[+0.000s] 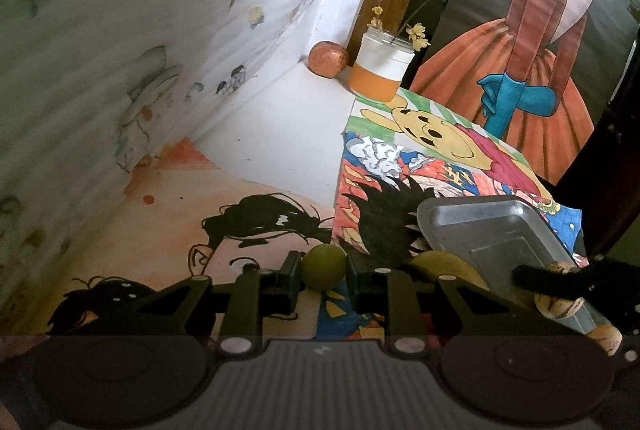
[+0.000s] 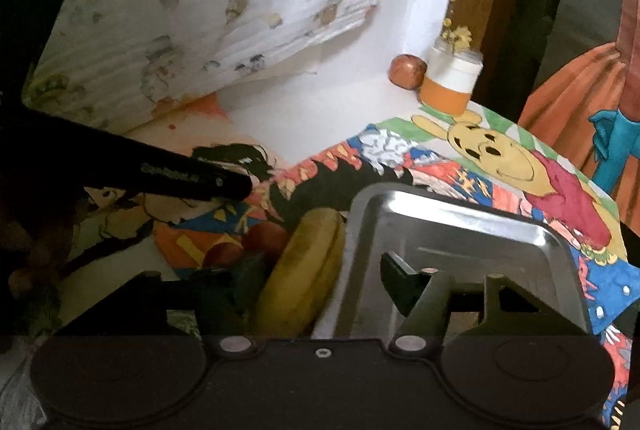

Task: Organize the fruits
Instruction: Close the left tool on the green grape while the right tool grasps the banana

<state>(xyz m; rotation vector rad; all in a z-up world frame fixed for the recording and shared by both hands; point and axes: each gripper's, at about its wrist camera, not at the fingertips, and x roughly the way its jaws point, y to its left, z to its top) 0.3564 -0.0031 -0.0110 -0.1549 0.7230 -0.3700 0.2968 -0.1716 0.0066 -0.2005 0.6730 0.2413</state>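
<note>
My left gripper (image 1: 323, 270) is shut on a small round green fruit (image 1: 323, 267), held just above the drawings on the table. A steel tray (image 1: 496, 234) lies to its right, with a yellow banana (image 1: 444, 264) along its left edge. In the right wrist view my right gripper (image 2: 316, 282) is open and wide; its right finger (image 2: 404, 282) is over the tray (image 2: 460, 226) and its left finger (image 2: 224, 294) is left of the banana (image 2: 308, 270). Two red fruits (image 2: 260, 240) lie beside the banana. A reddish fruit (image 2: 407, 69) sits at the far corner.
A jar with orange liquid and yellow flowers (image 1: 380, 68) stands by the far reddish fruit (image 1: 328, 59). Coloured drawings (image 1: 440, 150) cover the table. A patterned curtain (image 1: 120, 50) hangs at the left. The left gripper's black arm (image 2: 160, 170) crosses the right wrist view.
</note>
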